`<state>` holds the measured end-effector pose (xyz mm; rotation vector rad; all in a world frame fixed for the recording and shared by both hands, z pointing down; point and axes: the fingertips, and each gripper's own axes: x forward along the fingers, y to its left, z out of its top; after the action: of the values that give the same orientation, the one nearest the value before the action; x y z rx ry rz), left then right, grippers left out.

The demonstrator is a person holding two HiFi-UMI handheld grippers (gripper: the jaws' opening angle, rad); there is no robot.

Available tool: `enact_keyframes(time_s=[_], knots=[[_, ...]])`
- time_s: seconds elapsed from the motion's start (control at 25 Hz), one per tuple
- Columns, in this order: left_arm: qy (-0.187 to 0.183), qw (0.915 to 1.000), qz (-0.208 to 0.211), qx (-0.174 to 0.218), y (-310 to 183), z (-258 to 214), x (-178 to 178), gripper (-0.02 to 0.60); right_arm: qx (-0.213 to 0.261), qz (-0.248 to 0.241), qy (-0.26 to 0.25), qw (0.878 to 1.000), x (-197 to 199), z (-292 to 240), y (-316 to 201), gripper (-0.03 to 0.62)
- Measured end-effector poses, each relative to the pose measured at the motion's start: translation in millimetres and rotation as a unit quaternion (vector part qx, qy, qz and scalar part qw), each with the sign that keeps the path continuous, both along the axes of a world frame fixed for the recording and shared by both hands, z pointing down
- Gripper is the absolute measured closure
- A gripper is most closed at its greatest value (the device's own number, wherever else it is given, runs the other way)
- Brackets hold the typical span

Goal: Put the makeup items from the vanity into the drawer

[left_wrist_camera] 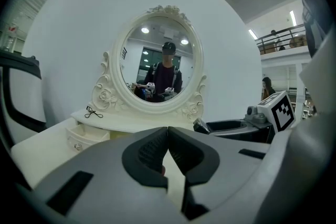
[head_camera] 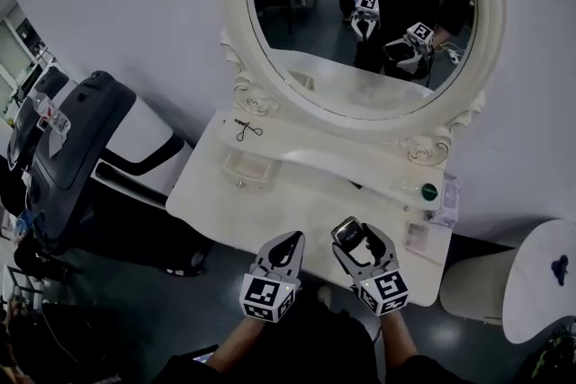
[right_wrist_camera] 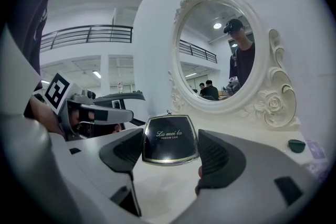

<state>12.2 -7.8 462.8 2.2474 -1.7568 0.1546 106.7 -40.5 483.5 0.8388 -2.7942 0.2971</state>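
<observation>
A white vanity [head_camera: 297,202] stands under an oval mirror [head_camera: 360,13]. Its small drawer [head_camera: 247,166] on the left side is pulled open, also seen as the drawer [left_wrist_camera: 83,136]. My right gripper [head_camera: 362,244] is shut on a black powder compact [head_camera: 347,232], held upright between the jaws as the compact [right_wrist_camera: 170,140], above the vanity's front edge. My left gripper [head_camera: 290,240] hovers beside it, shut and holding nothing [left_wrist_camera: 167,148]. An eyelash curler [head_camera: 245,129] lies on the back left shelf. A green round item [head_camera: 429,192] sits at the back right.
Small pale packets [head_camera: 418,238] lie on the vanity's right end. A black exercise machine [head_camera: 76,148] stands to the left on the floor. A white stool [head_camera: 540,279] stands at the right. The white wall rises behind the mirror.
</observation>
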Motion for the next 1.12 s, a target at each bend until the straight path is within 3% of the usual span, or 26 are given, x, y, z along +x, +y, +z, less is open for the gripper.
enact_keyframes(time_s=[0.52,0.8,1.12], knots=[[-0.011,0.9947,-0.102,-0.008,34,8,-36,0.566,0.005,-0.097,0.006,0.995,-44,5,5,0.267],[-0.008,0.9918,-0.127,-0.007,33,10,-78,0.566,0.010,-0.119,0.005,0.993,-95,0,-3,0.267],[0.002,0.9920,-0.126,-0.009,17,14,-151,0.566,0.010,-0.120,0.020,0.993,-168,3,-19,0.267]])
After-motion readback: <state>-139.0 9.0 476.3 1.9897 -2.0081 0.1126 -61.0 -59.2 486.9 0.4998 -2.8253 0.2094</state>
